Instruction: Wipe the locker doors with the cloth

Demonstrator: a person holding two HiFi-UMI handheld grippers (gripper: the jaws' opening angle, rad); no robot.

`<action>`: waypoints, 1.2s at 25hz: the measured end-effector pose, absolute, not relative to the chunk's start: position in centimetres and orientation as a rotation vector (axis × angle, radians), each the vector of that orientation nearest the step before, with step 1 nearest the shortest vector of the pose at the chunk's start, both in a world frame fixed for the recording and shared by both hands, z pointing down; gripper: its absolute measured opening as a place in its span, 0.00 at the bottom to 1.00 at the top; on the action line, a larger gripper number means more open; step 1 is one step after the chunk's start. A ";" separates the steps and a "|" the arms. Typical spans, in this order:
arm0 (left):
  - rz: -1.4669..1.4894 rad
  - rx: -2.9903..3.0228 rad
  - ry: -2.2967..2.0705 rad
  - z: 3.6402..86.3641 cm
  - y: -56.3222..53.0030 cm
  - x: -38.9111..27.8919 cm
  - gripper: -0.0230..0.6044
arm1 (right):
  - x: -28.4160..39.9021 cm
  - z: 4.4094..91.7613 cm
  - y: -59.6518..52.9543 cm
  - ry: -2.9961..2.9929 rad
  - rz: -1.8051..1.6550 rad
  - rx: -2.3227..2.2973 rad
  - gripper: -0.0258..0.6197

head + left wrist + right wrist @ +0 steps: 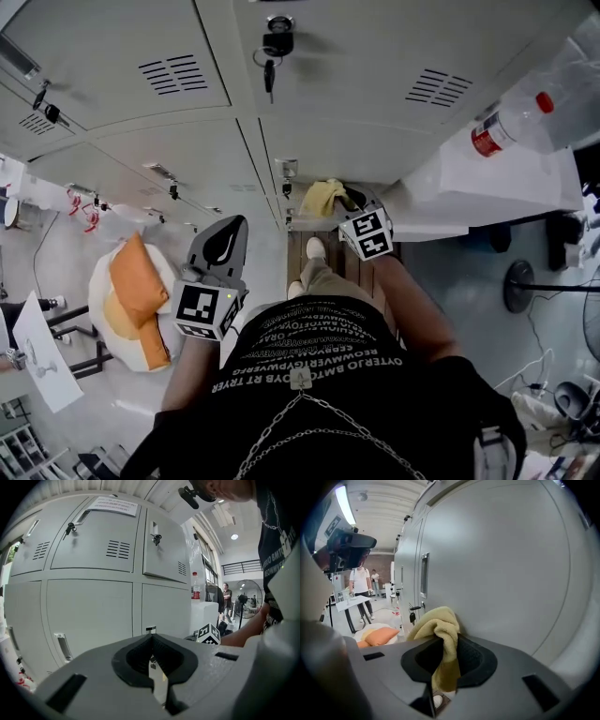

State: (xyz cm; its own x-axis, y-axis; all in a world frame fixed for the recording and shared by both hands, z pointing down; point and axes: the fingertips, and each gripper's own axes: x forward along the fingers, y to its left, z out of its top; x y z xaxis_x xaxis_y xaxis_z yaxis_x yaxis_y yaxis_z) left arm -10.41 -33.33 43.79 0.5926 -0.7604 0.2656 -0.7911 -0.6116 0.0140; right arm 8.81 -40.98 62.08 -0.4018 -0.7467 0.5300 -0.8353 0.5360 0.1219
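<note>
In the head view the left gripper (225, 242) is held low in front of the tall grey metal locker doors (169, 150) and its fingers touch nothing. The right gripper (356, 208) is further forward, close to a lower door, with a crumpled yellow terry cloth (323, 197) at its tip. A black key (270, 73) hangs from the lock of an upper door. To the right, a clear plastic bottle with a red label (506, 127) stands on a white surface (487, 183). To the left, an orange cushion (136, 286) lies on a round white seat on the pale floor (66, 253). In the left gripper view the fingers (103, 677) are together with nothing between them, and they point at the lockers. This view alone shows a white paper notice (115, 506) on an upper door and people standing far off in the room. In the right gripper view the fingers (384, 667) are clamped on the cloth, which bunches above them and hangs down between them. The cloth is right at the flat door, but I cannot tell if it touches. Only here a recessed door handle (423, 573) is visible.
</note>
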 end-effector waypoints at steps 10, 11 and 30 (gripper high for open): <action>0.339 2.731 -1.286 42.9 -33.4 -8.9 0.04 | 15.5 63.1 -40.0 -2.124 0.370 1.449 0.15; 0.337 2.731 -1.287 42.8 -33.3 -9.0 0.04 | 16.1 63.2 -39.8 -2.109 0.386 1.463 0.15; 0.288 2.902 -1.288 39.2 -30.3 -7.5 0.04 | 16.5 49.6 -31.3 -2.235 0.155 1.604 0.14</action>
